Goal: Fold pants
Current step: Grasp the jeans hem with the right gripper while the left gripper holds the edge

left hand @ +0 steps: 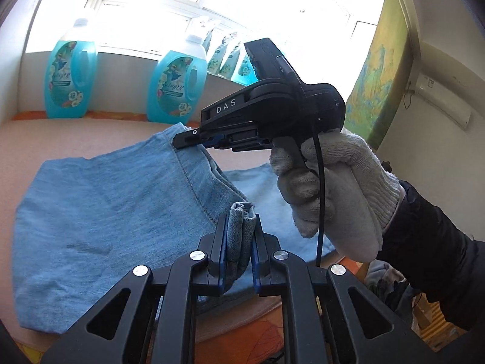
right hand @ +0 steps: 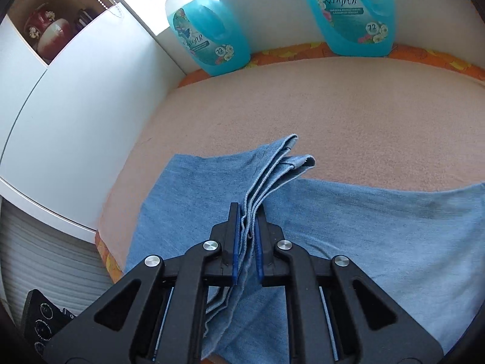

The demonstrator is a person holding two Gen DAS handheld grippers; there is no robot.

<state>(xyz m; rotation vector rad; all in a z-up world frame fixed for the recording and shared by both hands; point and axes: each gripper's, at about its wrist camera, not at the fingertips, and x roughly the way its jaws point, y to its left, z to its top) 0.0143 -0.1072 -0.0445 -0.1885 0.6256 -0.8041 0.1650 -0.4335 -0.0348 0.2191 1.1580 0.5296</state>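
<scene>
Denim fills both views: light blue pants [left hand: 100, 212] lie spread over a pinkish blanket [right hand: 333, 106] that covers the work surface, and both grippers have hold of them. The left gripper [left hand: 239, 227] is nearly closed, its blue-lined pads squeezing a bunched fold of cloth that stands up between them as a small rounded roll. The right gripper [right hand: 248, 221] is likewise almost closed, clamped on several stacked layers of hem; the layers fan out past its tips toward the blanket, and a strip of the same cloth hangs below the pads. From the left camera the right gripper [left hand: 182, 138] appears side-on, its tips pinching the far edge of the raised cloth, held by a hand [left hand: 330, 188] in a white knit glove with a dark sleeve [left hand: 433, 248] behind it. The gripped edge lifts off the flat part of the pants, forming a ridge between the two grippers, with a stitched seam running along it. A faint dark smudge marks the flat denim. Two blue detergent bottles [right hand: 212, 30] stand upright at the far edge, against the wall under the window.
</scene>
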